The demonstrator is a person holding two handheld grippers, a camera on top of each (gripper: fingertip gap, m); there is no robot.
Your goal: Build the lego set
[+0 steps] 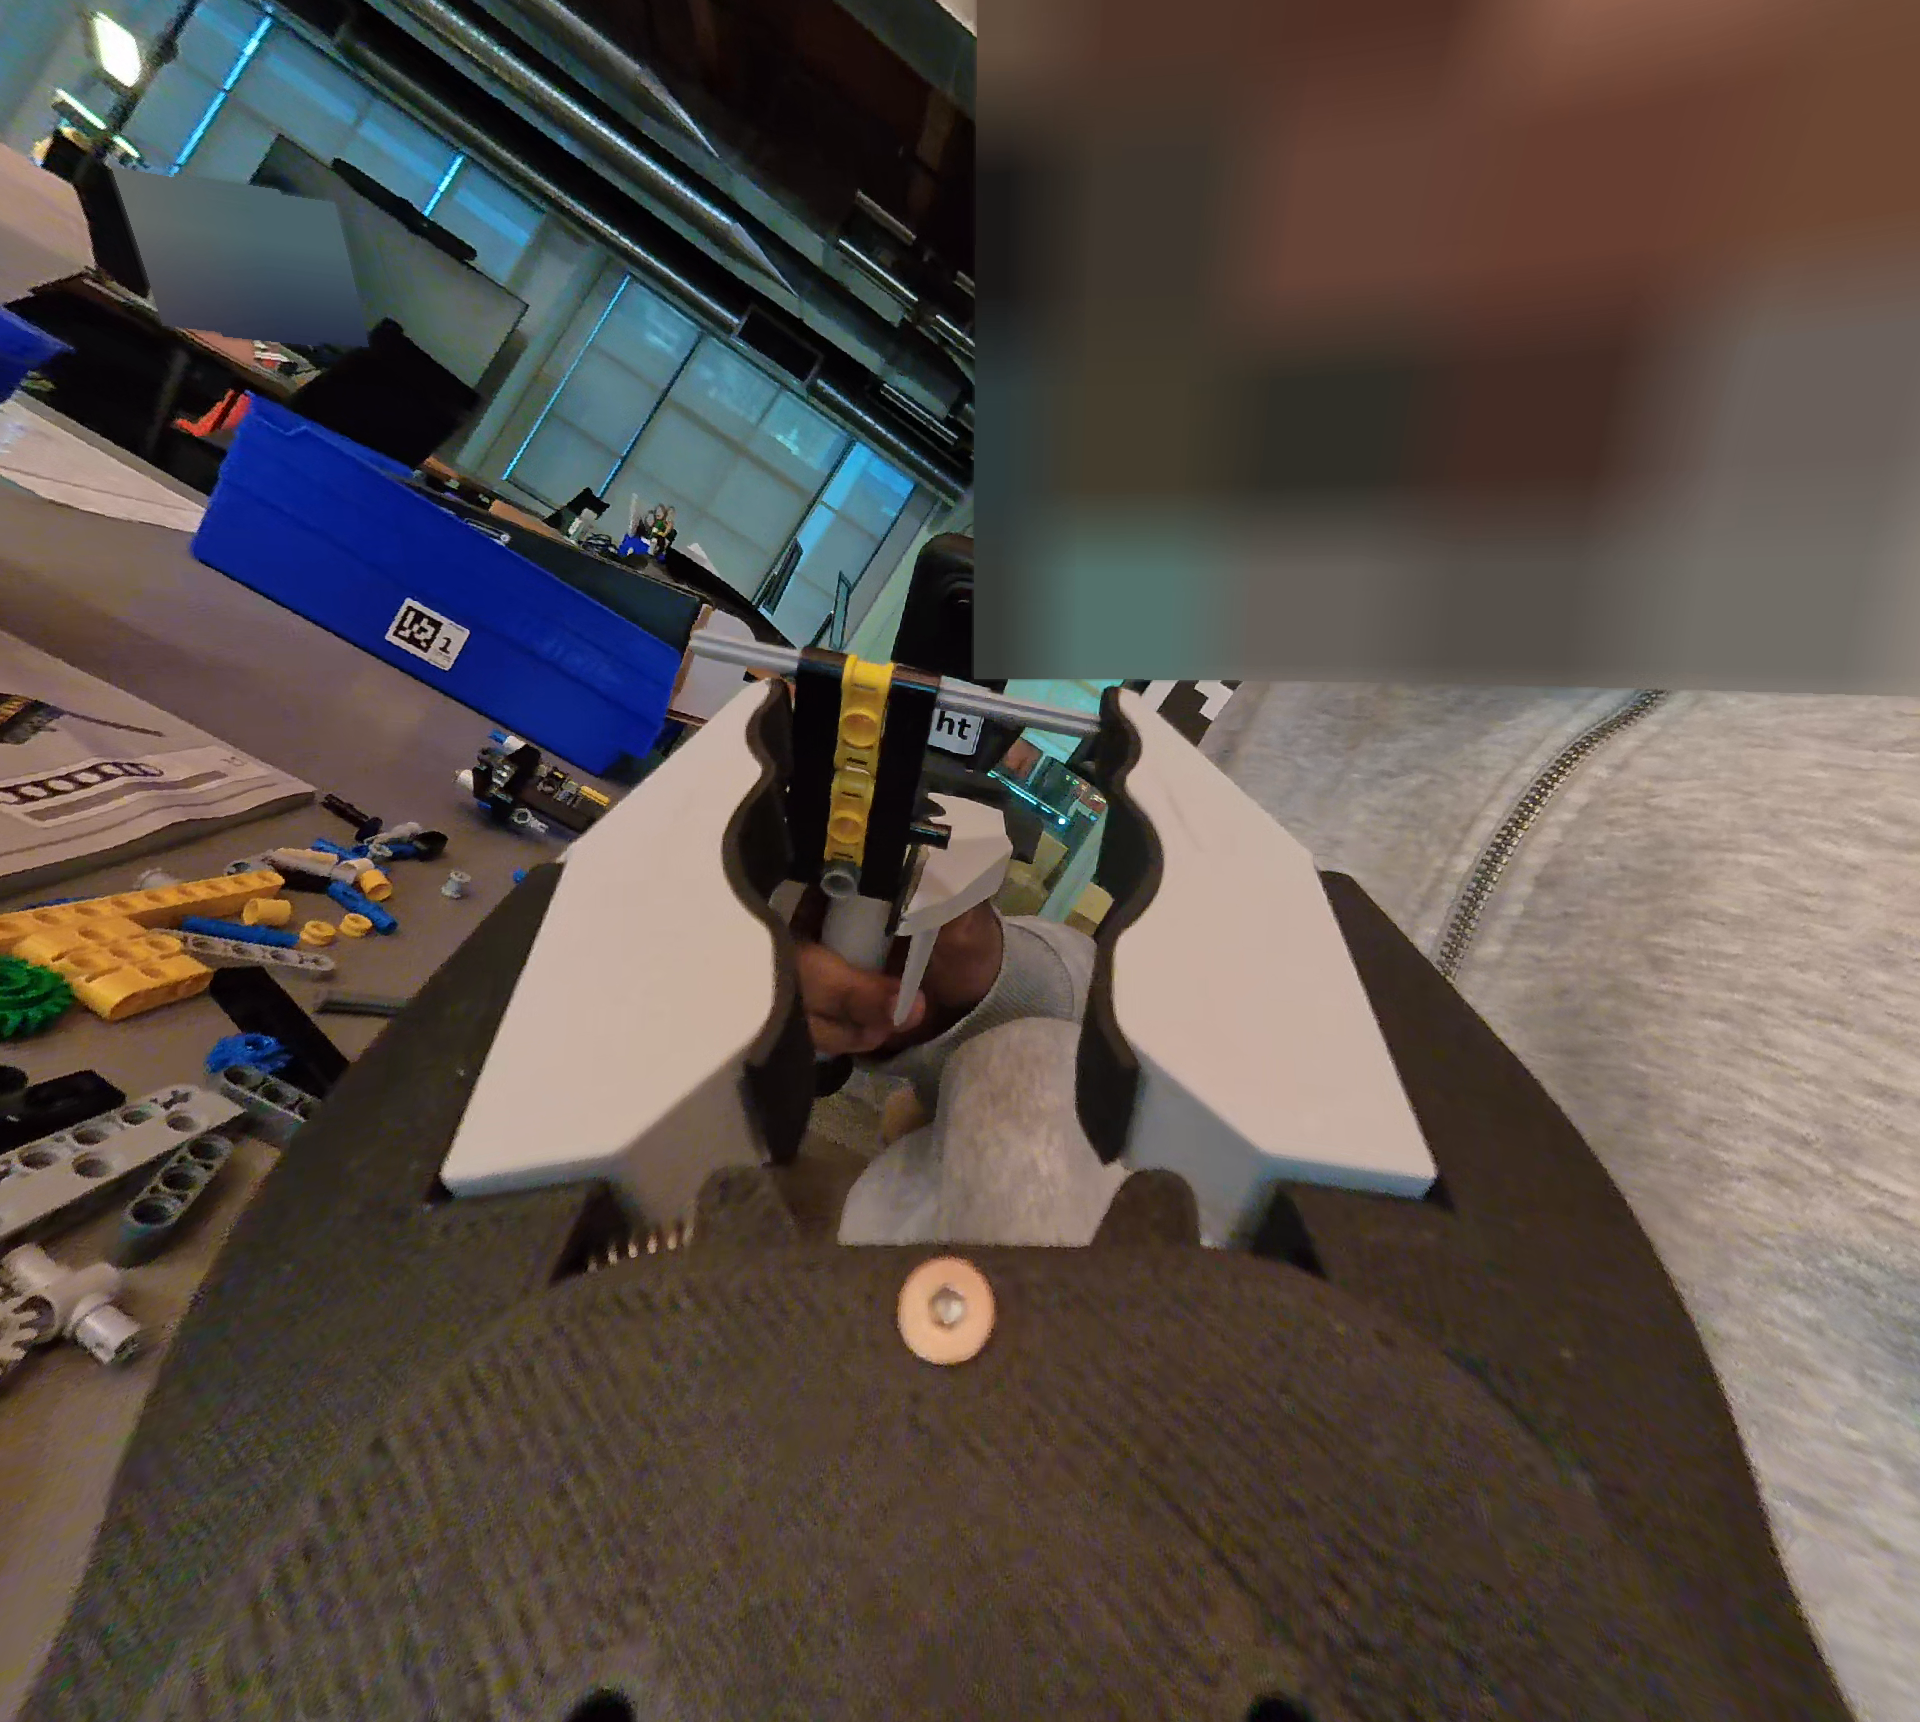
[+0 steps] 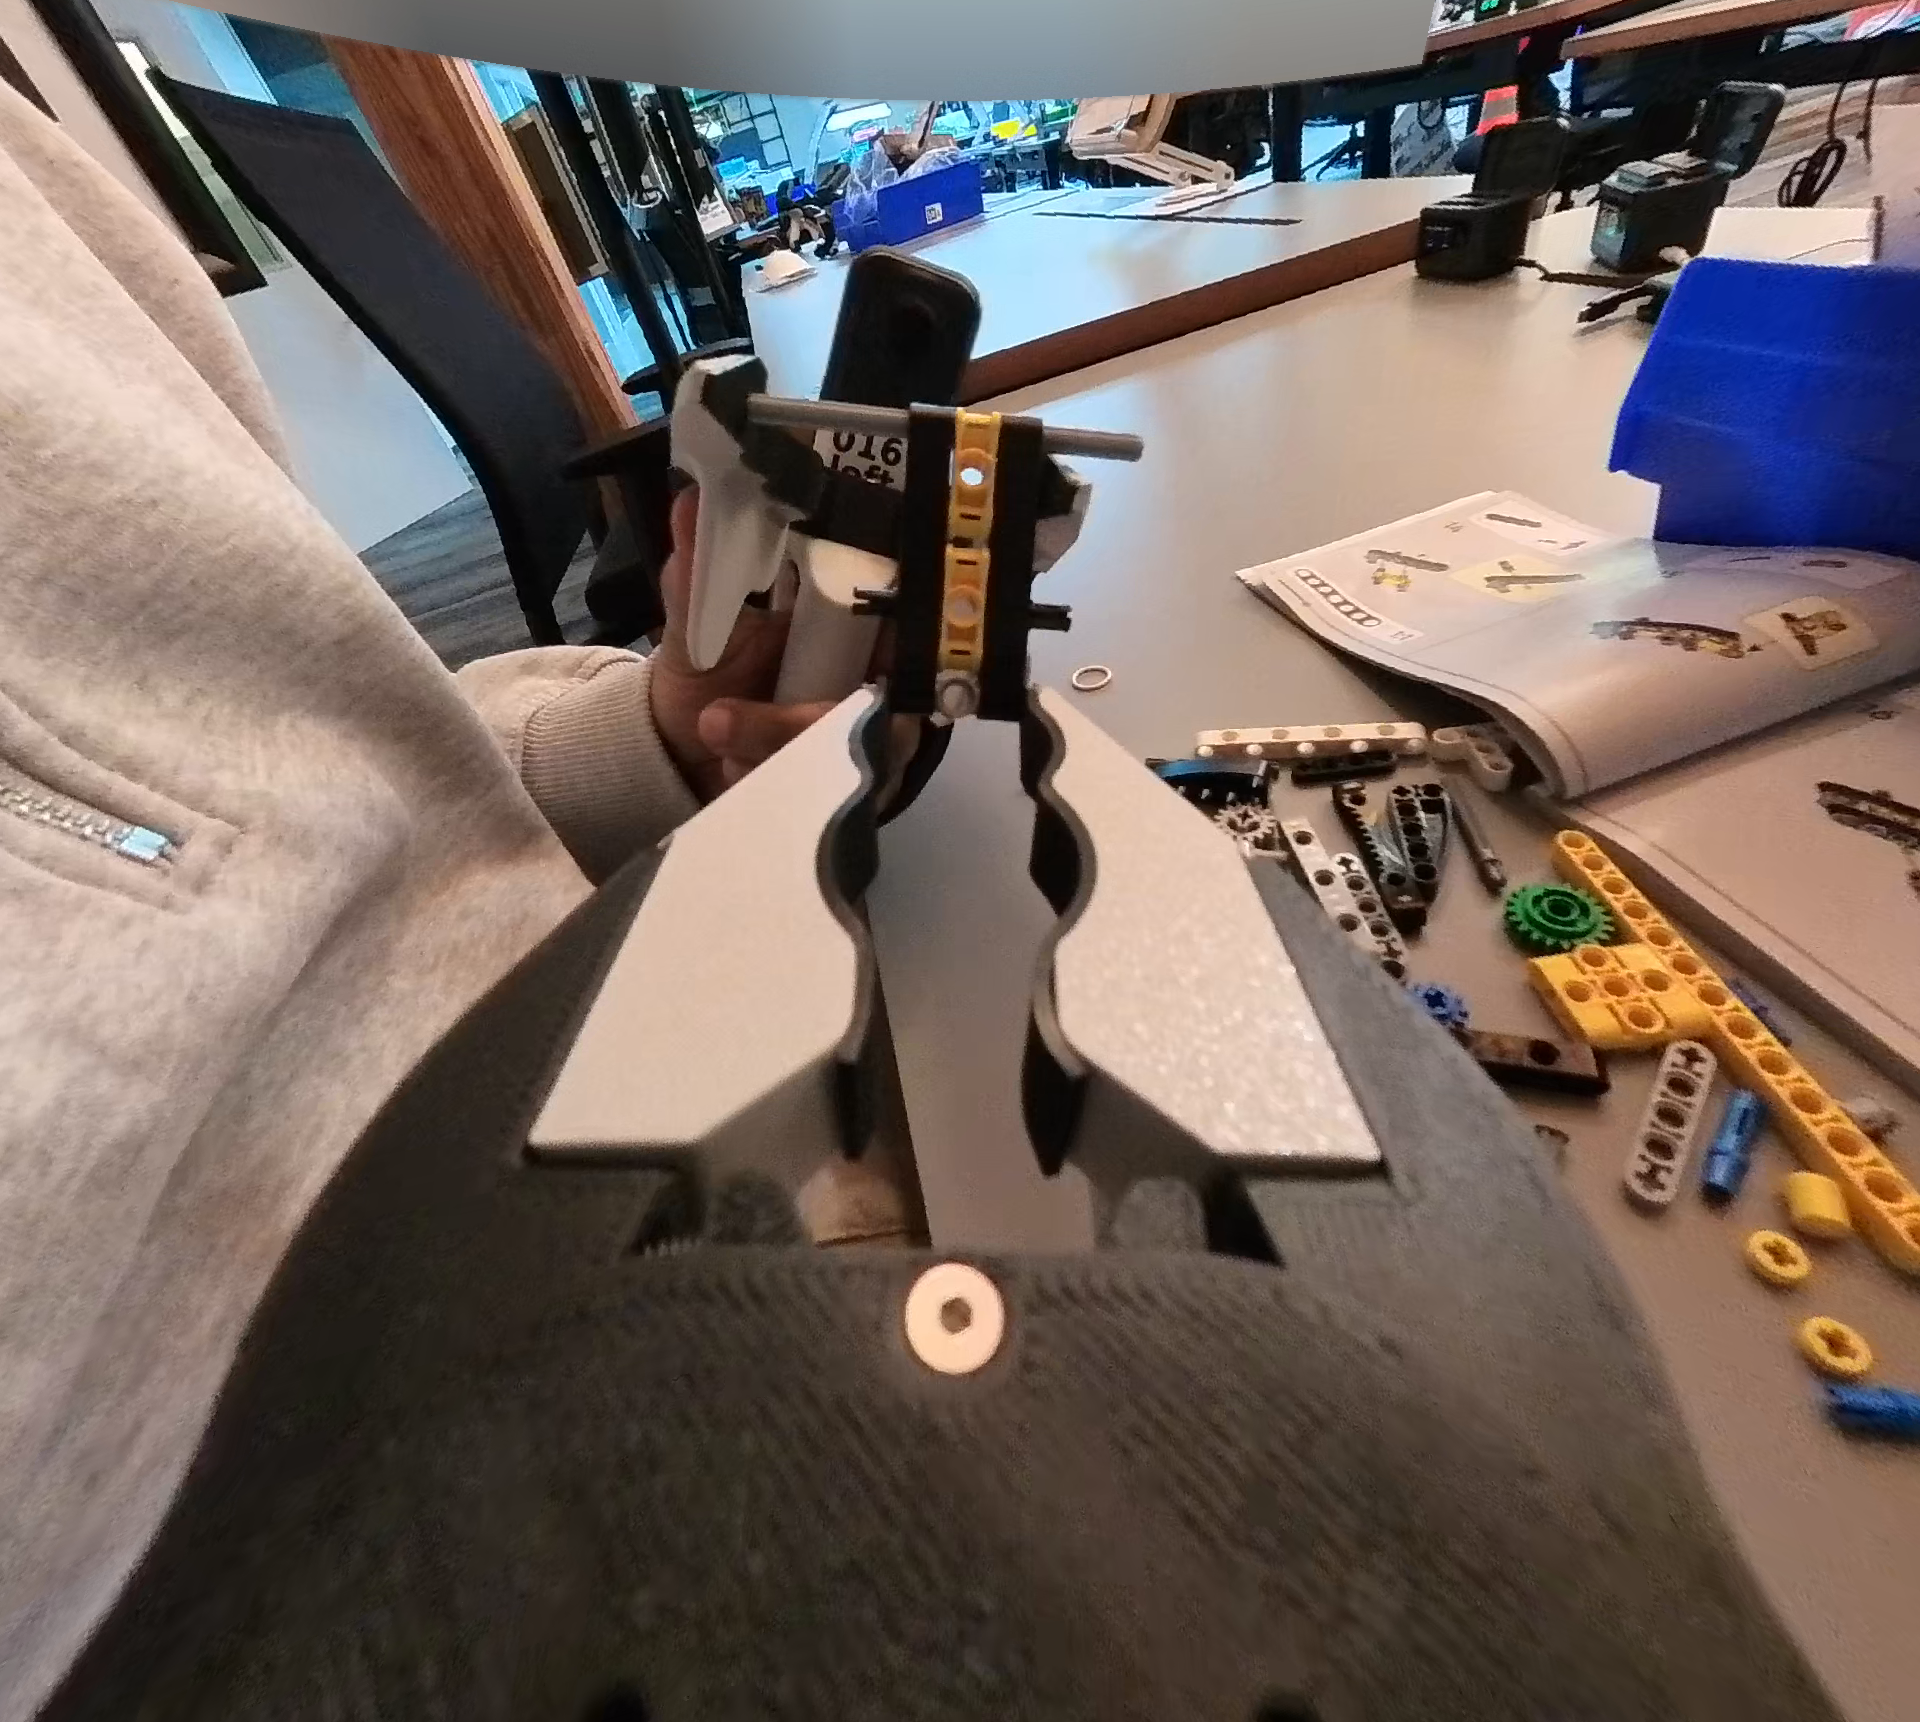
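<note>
A small lego assembly of two black beams with a yellow beam between them and a grey axle through its top is held in the air. My right gripper is shut on its lower end. My left gripper faces it, open, with the assembly between its fingers and one end of the axle against its right finger. The left gripper also shows in the right wrist view. One finger of the right gripper shows behind the assembly.
Loose lego parts lie on the grey table: yellow beams, a green gear, grey and black beams, blue pins. An open instruction booklet and a blue bin stand beyond. A person's grey sweater is close by. Across from one pair of fingers to the other is roughly 5 cm.
</note>
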